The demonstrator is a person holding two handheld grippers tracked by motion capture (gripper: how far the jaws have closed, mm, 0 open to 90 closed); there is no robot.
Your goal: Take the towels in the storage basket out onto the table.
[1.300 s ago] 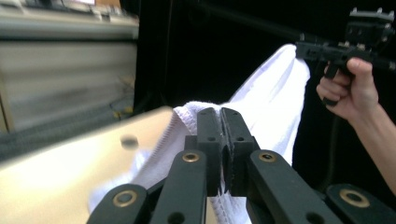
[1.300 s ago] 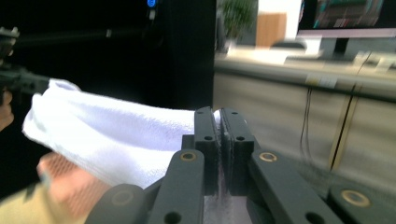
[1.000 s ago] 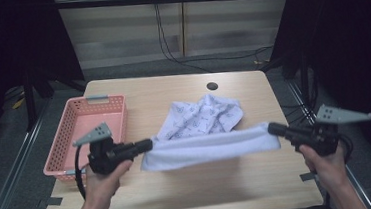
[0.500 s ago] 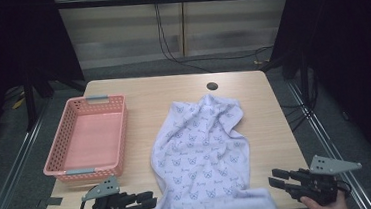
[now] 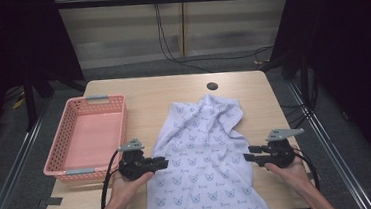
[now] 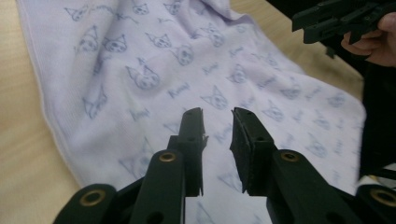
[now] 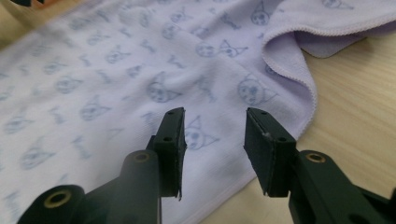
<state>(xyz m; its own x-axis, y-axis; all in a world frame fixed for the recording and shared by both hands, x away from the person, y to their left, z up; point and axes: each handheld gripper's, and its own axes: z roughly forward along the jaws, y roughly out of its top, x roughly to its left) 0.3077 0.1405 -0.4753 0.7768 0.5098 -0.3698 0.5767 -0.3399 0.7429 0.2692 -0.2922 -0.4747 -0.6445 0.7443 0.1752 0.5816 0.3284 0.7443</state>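
Cloth: I see the pale lilac towel printed with small cat faces (image 5: 205,155) lying spread on the light wooden surface (image 5: 152,94), its near end hanging over the front edge and its far end bunched into folds near the middle.
Left gripper: my left gripper (image 5: 162,162) sits just beside the towel's left hem, pointing in toward it.
Left jaws: in the left gripper view they stand a little apart above the printed cloth (image 6: 187,88), nothing between the pads; they have just been closing a touch after opening.
Right gripper: my right gripper (image 5: 249,156) sits at the towel's right hem, pointing in from the other side.
Right jaws: in the right gripper view they gape wider, hanging over the towel's edge (image 7: 140,79) without pressing on it; they have just been opening.
Basket: the pink slotted plastic basket (image 5: 71,138) stands on the surface to the left, apart from the towel.
Hole: a dark round grommet (image 5: 212,86) sits just beyond the towel's far end.
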